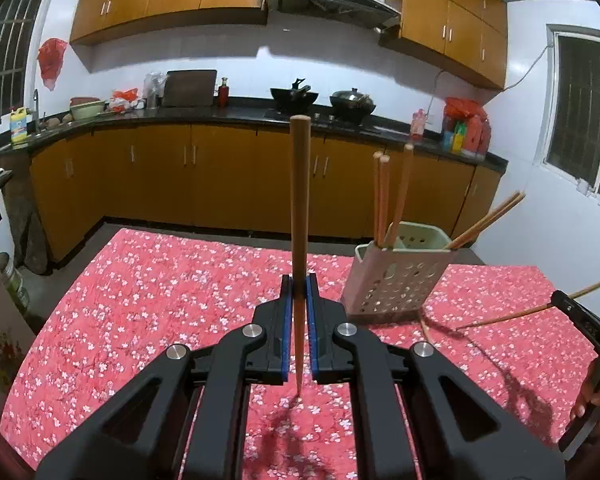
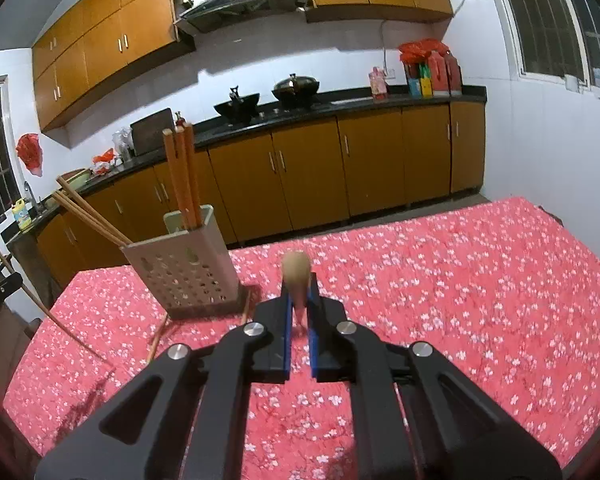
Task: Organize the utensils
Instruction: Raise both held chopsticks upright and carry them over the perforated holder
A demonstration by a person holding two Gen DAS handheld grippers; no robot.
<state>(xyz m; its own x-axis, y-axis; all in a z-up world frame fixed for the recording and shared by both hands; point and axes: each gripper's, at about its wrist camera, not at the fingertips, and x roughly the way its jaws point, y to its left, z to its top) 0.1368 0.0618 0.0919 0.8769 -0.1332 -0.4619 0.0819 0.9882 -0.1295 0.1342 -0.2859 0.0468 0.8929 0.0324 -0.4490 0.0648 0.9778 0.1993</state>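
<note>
My left gripper is shut on a wooden chopstick, held upright with its thin tip near the red floral cloth. My right gripper is shut on another chopstick, seen end-on and pointing toward the camera. In the left wrist view the right gripper shows at the far right edge, its chopstick slanting down to the cloth. A pale perforated utensil holder stands on the table with several chopsticks in it; it also shows in the right wrist view.
One loose chopstick lies on the cloth by the holder's base. Beyond the table's far edge run a kitchen counter with woks, bottles and orange cabinets. A window is at the right.
</note>
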